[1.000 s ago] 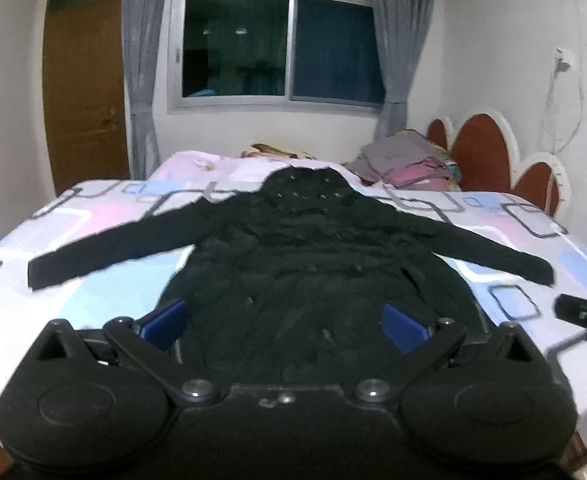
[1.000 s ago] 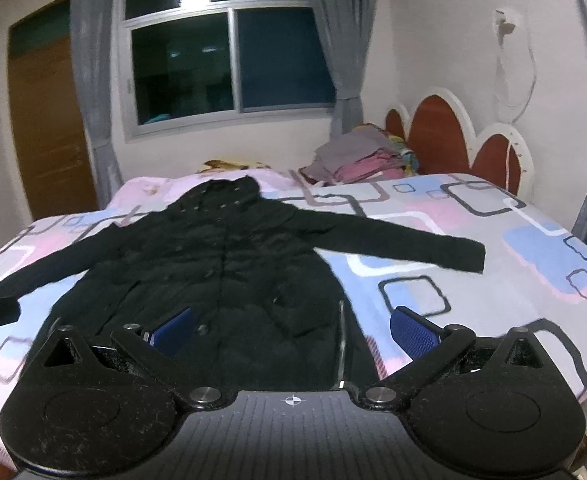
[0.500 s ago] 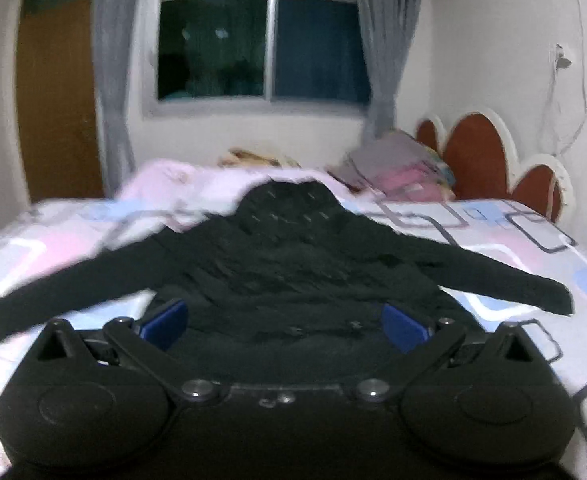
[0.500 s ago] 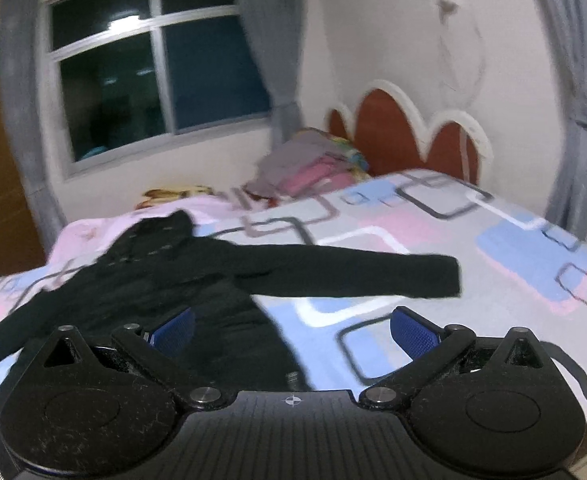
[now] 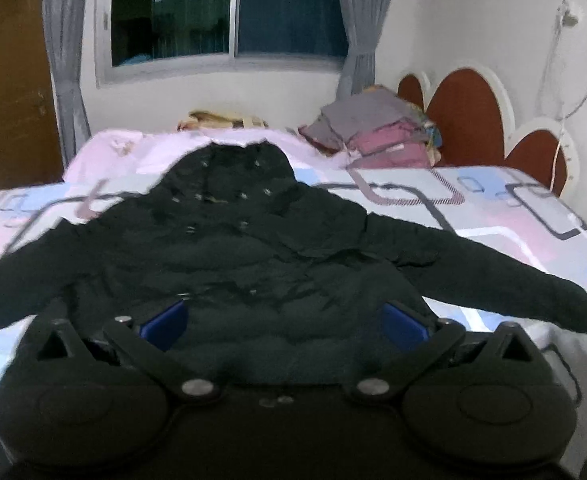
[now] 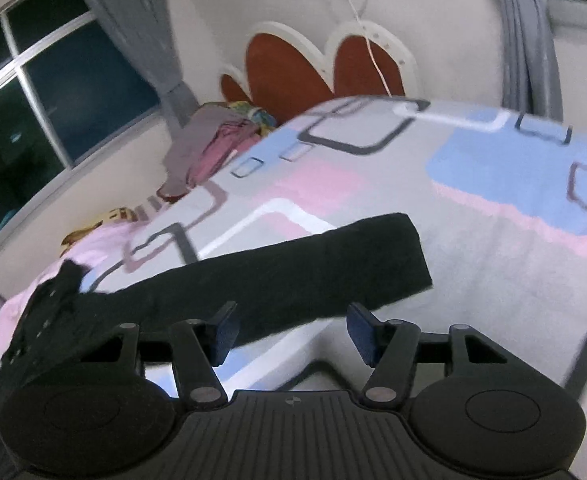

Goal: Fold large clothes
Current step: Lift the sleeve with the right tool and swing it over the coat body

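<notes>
Black coat [image 5: 253, 264] flat on bed [image 6: 493, 264], left gripper [image 5: 283, 320] apart, right gripper [image 6: 291, 334] closing, nothing between.

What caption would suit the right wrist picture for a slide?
Right gripper, jaws closing with nothing between them, nears the coat sleeve spread on the bed.

The coat [image 5: 253, 264] lies flat on the bed [image 5: 493, 216] in front of me, hood toward the window [image 5: 229, 12] and sleeves spread out to either side. My left gripper [image 5: 283, 320] hangs over its lower body, and my right gripper [image 6: 291, 334] sits just before the right sleeve [image 6: 293, 272] near its cuff. Behind the coat to the right, a pile of folded clothes [image 5: 377, 132] rests by the headboard [image 5: 469, 120].
</notes>
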